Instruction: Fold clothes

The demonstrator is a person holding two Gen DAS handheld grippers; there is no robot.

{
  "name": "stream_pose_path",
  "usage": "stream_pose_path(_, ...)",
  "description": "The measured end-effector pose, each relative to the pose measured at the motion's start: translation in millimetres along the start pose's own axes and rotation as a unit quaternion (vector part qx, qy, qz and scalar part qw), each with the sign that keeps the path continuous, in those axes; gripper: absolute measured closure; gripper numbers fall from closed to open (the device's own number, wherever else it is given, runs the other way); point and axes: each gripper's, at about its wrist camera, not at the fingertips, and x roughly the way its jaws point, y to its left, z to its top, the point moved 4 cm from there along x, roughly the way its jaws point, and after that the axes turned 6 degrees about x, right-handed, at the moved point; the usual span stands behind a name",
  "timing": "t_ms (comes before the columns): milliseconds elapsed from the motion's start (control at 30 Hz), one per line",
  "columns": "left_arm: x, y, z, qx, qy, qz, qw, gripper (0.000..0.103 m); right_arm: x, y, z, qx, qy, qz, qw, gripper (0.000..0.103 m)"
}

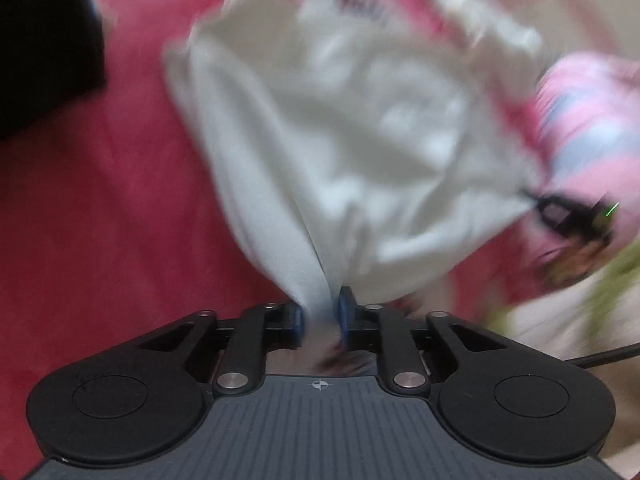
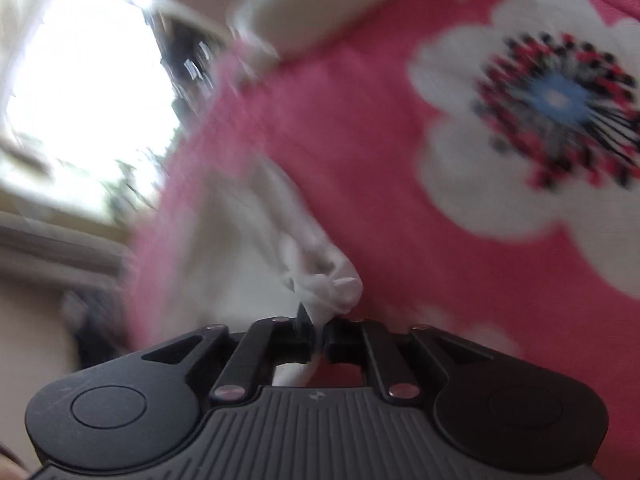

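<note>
A: Report the near field, left wrist view

B: Left gripper (image 1: pixel 321 316) stands narrowly parted, pads pressed on a gathered edge of the white garment (image 1: pixel 344 128), which rises from the jaws toward 12 o'clock. Cloth fills the gap

A: Right wrist view?

B: Right gripper (image 2: pixel 318 334) is likewise nearly closed, pinching a bunched corner of the white garment (image 2: pixel 320 276) that trails toward 11 o'clock. Both views are motion-blurred

A: Farther out?

B: Pink floral bedspread (image 2: pixel 400 160) beneath the garment, with a large flower at 2 o'clock. A pink striped cloth (image 1: pixel 588 120) lies at 3 o'clock in the left view; a bright window (image 2: pixel 88 80) at 10 o'clock in the right

A: Step in hand?

B: Judged: garment lifted by two edge points for spreading, before any fold. Next move calls for equal tension between grips, then laying the cloth flat on the bedspread without slipping from either pinch
</note>
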Motion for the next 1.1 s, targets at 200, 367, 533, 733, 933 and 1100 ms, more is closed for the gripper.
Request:
stream_pose_path(200,-33.4,1.0,-0.8,0.061,-0.005,0.057,0.9965,0.072,-43.8,9.1,10.5,-0.076,-0.005,-0.068,0.995,0.063)
stream_pose_path(367,-62.2,5.8,25.4,0.081,-0.077,0.11,0.9876,0.069,-62.1,88.2,13.3,-0.275,-0.023,-0.064,0.959,0.063)
stream_pose_path(533,-43.7,-4.2,76.1,0.128,-0.141,0.156,0.9693,0.064,19.6,214.4,-32.5,-0.523,0.039,0.037,0.851,0.063)
stream_pose_path(733,-15.7,-12.3,112.0,0.172,-0.17,0.189,0.9516,0.055,122.4,315.3,-113.7,-0.691,0.133,0.114,0.702,0.064)
stream_pose_path(933,1.4,4.1,122.7,0.179,-0.18,0.218,0.9424,0.054,198.1,345.0,-158.6,-0.742,0.185,0.115,0.634,0.064)
stream_pose_path(1100,6.6,17.5,130.7,0.171,-0.186,0.2,0.9467,0.056,221.1,340.2,-161.3,-0.727,0.196,0.112,0.649,0.064)
